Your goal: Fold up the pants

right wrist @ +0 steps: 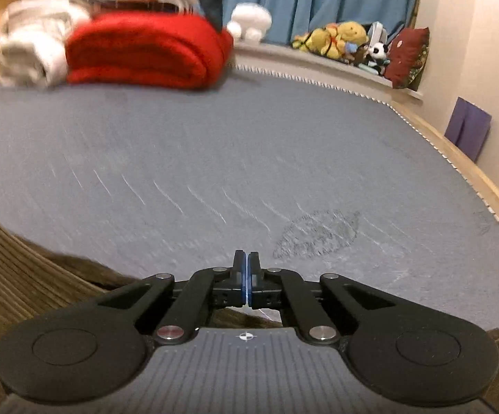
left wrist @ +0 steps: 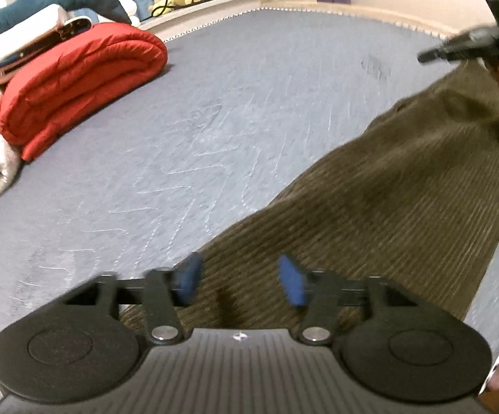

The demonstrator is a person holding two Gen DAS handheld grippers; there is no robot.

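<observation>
Grey bed (left wrist: 187, 131) with brown corduroy pants (left wrist: 387, 207) spread out; left hand-held gripper (left wrist: 239, 281) hangs released over them, right hand-held gripper (right wrist: 247, 276) clenched, whether on fabric I can't tell.

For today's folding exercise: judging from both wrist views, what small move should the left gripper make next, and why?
Probably close the left gripper on the brown corduroy pants: its jaws stand open over the fabric edge, while the right gripper is shut at the far end.

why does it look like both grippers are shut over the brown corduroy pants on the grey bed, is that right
Not quite. Only the right gripper is shut, its blue pads pressed together in the right wrist view. The left gripper is open, its pads spread apart above the brown corduroy pants on the grey bed, as the left wrist view shows.
</observation>
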